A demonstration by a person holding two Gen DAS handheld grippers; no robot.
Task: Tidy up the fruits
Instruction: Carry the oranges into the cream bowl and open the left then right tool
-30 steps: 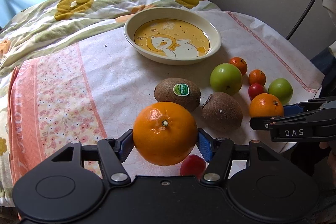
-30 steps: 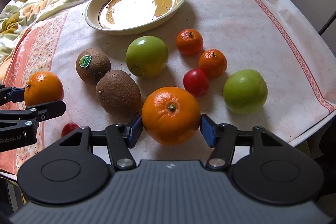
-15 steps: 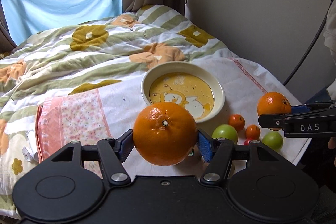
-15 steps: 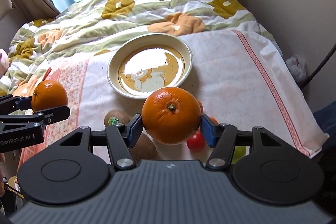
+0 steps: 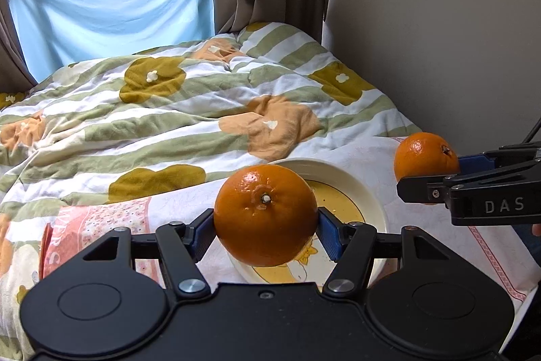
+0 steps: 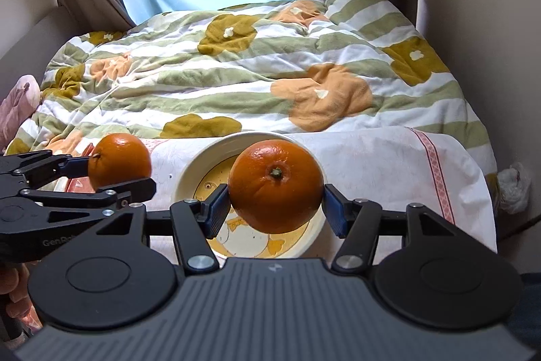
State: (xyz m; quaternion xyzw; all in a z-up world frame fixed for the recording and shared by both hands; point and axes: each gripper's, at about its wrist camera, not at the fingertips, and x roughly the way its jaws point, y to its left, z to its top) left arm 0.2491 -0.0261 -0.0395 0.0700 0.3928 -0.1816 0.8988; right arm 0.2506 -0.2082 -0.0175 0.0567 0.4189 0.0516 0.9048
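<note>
Each gripper, left (image 5: pixel 266 227) and right (image 6: pixel 275 208), is half-open and clamped on an orange (image 5: pixel 266 215) held over the plate (image 5: pixel 375 202) at 12 o'clock, where the two oranges could collide or roll off the cloth-covered surface (image 6: pixel 378 158) beside a quilted bed (image 6: pixel 236 73) and curtained window.

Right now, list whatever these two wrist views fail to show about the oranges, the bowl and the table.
- Bowl floor: left wrist view, half hidden behind the left gripper's orange.
- Same in the right wrist view, behind the right gripper's orange.
- Table in front of the bowl: both views, covered by the gripper bodies; any fruit there is unseen.
- Undersides of both oranges: unseen in either view.
</note>
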